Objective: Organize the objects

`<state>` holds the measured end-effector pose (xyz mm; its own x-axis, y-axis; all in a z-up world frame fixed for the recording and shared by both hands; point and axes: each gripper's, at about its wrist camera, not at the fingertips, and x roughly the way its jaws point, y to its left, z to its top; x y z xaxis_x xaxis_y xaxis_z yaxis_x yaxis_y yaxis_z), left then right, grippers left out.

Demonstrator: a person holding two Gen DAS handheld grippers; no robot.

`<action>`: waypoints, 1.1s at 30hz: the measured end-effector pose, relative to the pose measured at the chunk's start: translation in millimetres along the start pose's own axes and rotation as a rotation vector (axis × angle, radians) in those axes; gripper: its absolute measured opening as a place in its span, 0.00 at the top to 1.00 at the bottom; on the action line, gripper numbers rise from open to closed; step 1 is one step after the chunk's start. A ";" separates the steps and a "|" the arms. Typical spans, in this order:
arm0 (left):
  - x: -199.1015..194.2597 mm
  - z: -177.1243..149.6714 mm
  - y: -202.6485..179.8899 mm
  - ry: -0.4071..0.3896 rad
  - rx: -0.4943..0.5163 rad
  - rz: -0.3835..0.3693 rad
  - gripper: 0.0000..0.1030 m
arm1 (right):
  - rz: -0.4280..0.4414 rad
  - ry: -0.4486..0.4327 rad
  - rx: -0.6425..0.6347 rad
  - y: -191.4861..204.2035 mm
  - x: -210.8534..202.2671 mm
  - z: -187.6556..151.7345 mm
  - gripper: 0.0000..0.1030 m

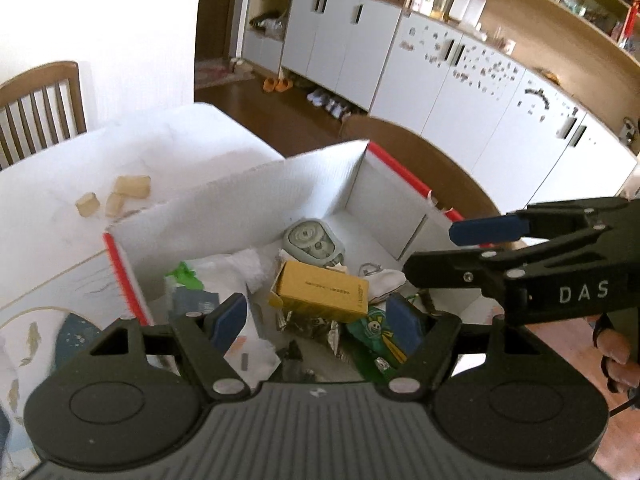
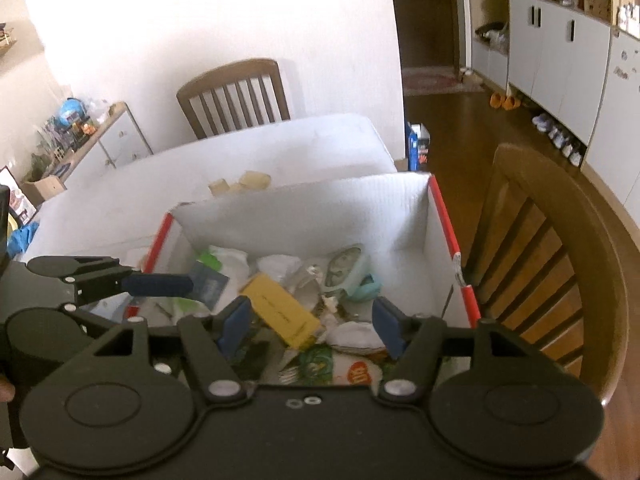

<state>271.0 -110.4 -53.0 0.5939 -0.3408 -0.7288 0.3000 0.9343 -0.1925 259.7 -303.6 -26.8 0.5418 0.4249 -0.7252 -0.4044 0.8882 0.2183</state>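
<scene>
I have both grippers over the open white box (image 1: 304, 184). My left gripper (image 1: 316, 322) has its fingers spread, nothing between them; beyond the tips lies the yellow carton (image 1: 324, 292), tilted on the heap at the box's middle. My right gripper (image 2: 312, 326) is likewise spread and empty, the same yellow carton (image 2: 280, 310) just past its left finger (image 2: 236, 322). Around the carton: a pale green clock-like device (image 1: 310, 240) toward the far corner, white crumpled cloth (image 1: 248, 266) by the red-edged left wall, green printed wrappers (image 1: 374, 334) at the near side. Outside the box, near the table's (image 1: 200, 136) far edge, lie several tan blocks (image 1: 128, 190). A wooden chair (image 2: 552, 264) stands against the box's right side.
</scene>
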 end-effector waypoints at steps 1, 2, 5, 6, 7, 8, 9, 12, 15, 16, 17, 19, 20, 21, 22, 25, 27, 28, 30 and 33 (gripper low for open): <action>-5.1 -1.0 0.0 -0.008 0.006 -0.005 0.26 | -0.001 -0.012 0.004 4.1 -4.5 -1.1 0.34; -11.8 -2.2 1.4 -0.017 0.012 -0.010 0.26 | -0.004 -0.026 0.006 8.7 -8.6 -2.8 0.34; -28.9 -6.8 4.0 -0.043 0.024 -0.015 0.26 | -0.011 -0.059 0.022 20.8 -19.2 -7.7 0.32; -33.6 -8.1 5.2 -0.050 0.026 -0.017 0.26 | -0.012 -0.070 0.029 24.3 -22.5 -9.6 0.31; -38.4 -9.2 6.7 -0.057 0.028 -0.016 0.26 | -0.011 -0.083 0.039 28.0 -26.1 -11.9 0.30; -44.0 -10.7 7.7 -0.065 0.034 -0.012 0.26 | -0.010 -0.090 0.047 30.5 -28.9 -14.0 0.30; -48.1 -12.0 8.6 -0.071 0.040 -0.011 0.26 | -0.011 -0.098 0.054 33.1 -31.5 -16.0 0.30; -59.6 -15.3 12.2 -0.090 0.055 0.002 0.26 | -0.023 -0.116 0.057 42.6 -38.5 -23.0 0.29; -71.0 -18.7 15.2 -0.111 0.071 0.011 0.25 | -0.043 -0.142 0.050 53.9 -46.1 -29.9 0.25; -74.3 -19.9 16.8 -0.116 0.075 0.010 0.21 | -0.044 -0.151 0.052 56.5 -48.9 -31.9 0.24; -78.2 -21.4 17.9 -0.125 0.080 0.010 0.13 | -0.046 -0.158 0.053 59.4 -51.1 -33.8 0.23; -86.0 -24.2 20.3 -0.144 0.089 0.009 0.13 | -0.057 -0.173 0.050 65.7 -54.8 -38.2 0.21; -90.0 -25.5 21.4 -0.154 0.093 0.011 0.13 | -0.062 -0.182 0.048 69.3 -57.1 -40.9 0.19; -92.7 -26.1 22.4 -0.159 0.095 0.013 0.12 | -0.064 -0.189 0.046 72.5 -59.0 -43.0 0.17; -95.5 -27.2 23.5 -0.164 0.097 0.013 0.10 | -0.067 -0.197 0.043 75.5 -61.8 -46.2 0.17; -104.0 -31.2 27.5 -0.180 0.100 0.006 0.01 | -0.085 -0.222 0.030 86.1 -67.1 -52.1 0.12; -107.6 -33.7 30.7 -0.181 0.101 0.004 0.00 | -0.097 -0.239 0.021 93.0 -70.1 -56.3 0.08; -108.8 -35.0 31.9 -0.183 0.103 0.003 0.00 | -0.101 -0.247 0.018 96.6 -71.3 -58.6 0.07; -111.9 -39.0 35.1 -0.187 0.103 -0.002 0.00 | -0.108 -0.261 0.018 102.7 -73.6 -63.4 0.04; -117.2 -45.0 37.8 -0.202 0.110 0.003 0.00 | -0.116 -0.292 0.020 111.7 -77.8 -71.5 0.01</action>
<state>179.1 -30.5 -4.4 0.7288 -0.3621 -0.5811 0.3708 0.9222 -0.1097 119.7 -250.0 7.3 0.7734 0.3504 -0.5282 -0.3147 0.9356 0.1597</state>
